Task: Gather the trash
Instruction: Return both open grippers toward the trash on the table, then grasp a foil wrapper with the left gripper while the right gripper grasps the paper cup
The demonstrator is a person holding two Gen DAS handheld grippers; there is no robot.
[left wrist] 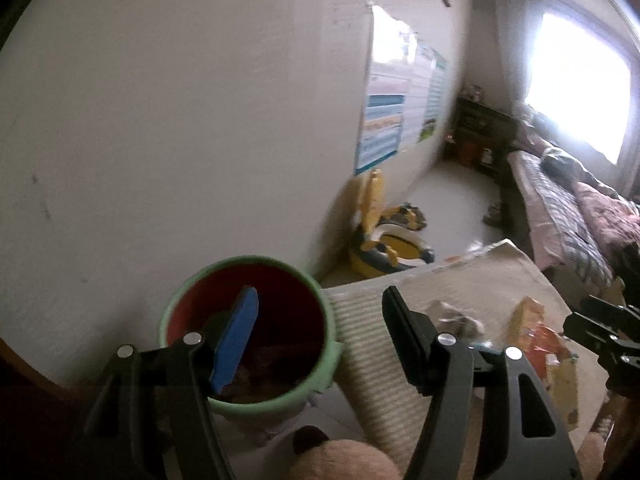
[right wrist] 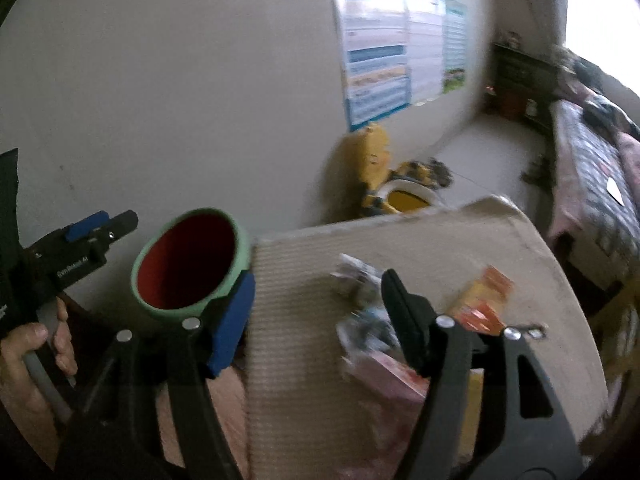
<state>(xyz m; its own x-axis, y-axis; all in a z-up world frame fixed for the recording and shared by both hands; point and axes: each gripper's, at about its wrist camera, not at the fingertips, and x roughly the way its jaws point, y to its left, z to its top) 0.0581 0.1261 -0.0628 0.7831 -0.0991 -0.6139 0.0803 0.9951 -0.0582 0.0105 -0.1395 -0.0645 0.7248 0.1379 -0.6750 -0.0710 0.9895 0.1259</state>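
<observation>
The bin (left wrist: pixel 248 332) looks like smooth matt plastic, pale green outside and red within. The table (right wrist: pixel 400 240) is covered in a ribbed, woven beige cloth. Crumpled wrappers (right wrist: pixel 366 280) appear shiny, like foil or thin plastic; an orange packet (left wrist: pixel 536 332) is glossy. Each tool (left wrist: pixel 316 344) (right wrist: pixel 316 320) is matt black plastic with silver metal pins and a blue rubbery pad. The wall poster (right wrist: pixel 376 60) is glossy paper.
</observation>
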